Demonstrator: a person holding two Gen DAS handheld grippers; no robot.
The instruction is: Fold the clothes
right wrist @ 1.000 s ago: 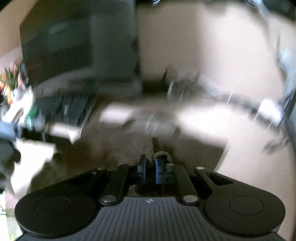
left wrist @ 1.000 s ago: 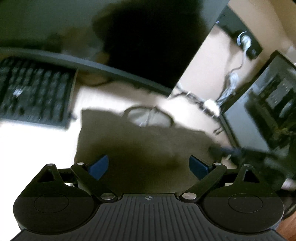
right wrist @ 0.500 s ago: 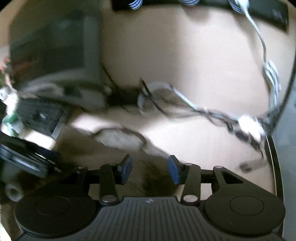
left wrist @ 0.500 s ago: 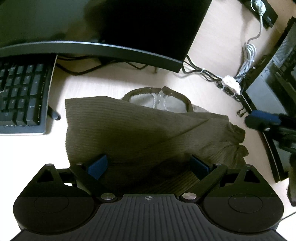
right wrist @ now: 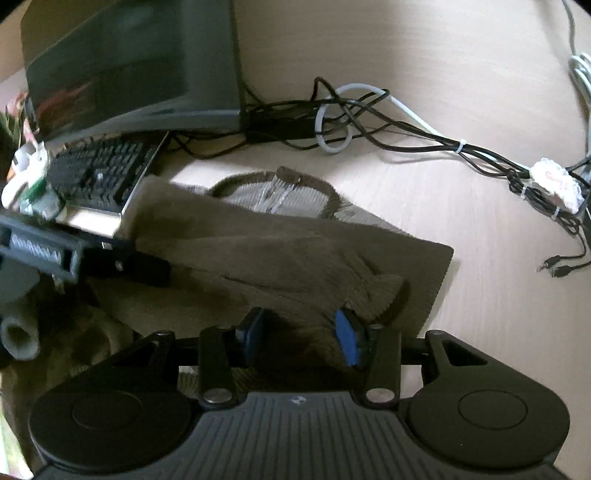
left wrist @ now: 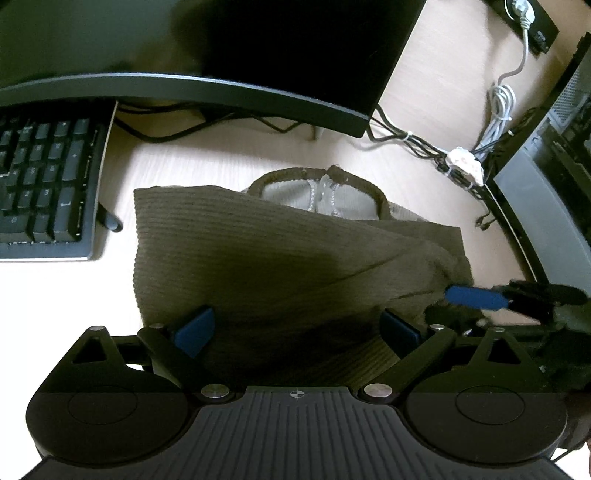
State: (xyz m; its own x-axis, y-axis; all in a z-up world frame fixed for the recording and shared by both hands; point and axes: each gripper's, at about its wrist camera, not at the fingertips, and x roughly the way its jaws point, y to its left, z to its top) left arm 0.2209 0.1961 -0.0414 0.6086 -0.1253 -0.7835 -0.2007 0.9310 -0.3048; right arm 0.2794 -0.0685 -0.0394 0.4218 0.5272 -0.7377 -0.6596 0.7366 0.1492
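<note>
Right hand-held gripper [right wrist: 301,341]: we have let go, jaws now half open over the sweater [right wrist: 288,254] sleeve.
Left hand-held gripper [left wrist: 297,328]: wide open, empty.
Meaning: sleeve fold laid.

Home-office computer desk. Pale wood-grain surface [left wrist: 207,162] carries a wide curved monitor [left wrist: 229,48] and a black keyboard [left wrist: 44,184] beside it. Bundled cables [right wrist: 424,136] run across it, tied with zip ties, loose audio plugs [right wrist: 554,264] at the end. Black power strip [left wrist: 532,18] with a white plug, and a PC tower [left wrist: 554,177] at the right edge.
</note>
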